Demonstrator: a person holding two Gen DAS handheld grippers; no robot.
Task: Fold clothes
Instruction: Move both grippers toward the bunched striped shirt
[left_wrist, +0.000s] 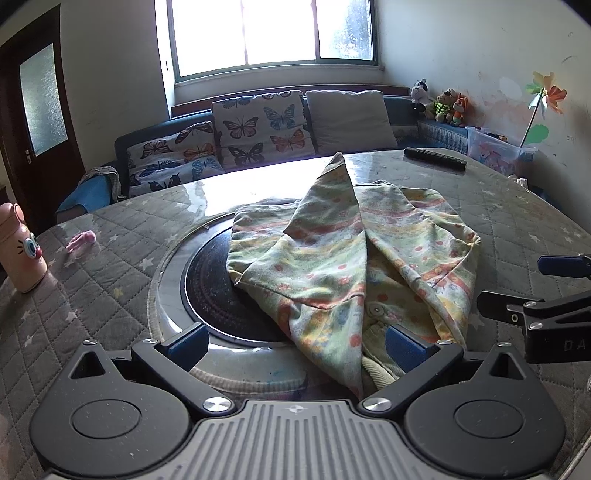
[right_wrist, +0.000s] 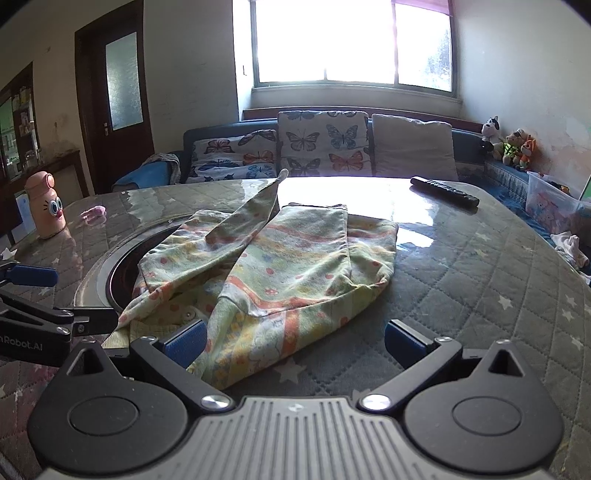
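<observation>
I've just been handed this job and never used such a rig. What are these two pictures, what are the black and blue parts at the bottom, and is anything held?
There is no robot arm: a person carries a two-finger gripper in each hand, and each has a wide-angle camera looking along its fingers. One picture is from the left gripper, the other from the right gripper; the blue pads are their fingertips. Both stand open and hold nothing. Each gripper also shows at the edge of the other's picture. On the quilted table lies a patterned garment, partly folded, one sleeve laid across it, partly over a round dark inset. Also there: a remote control and a pink bottle.
</observation>
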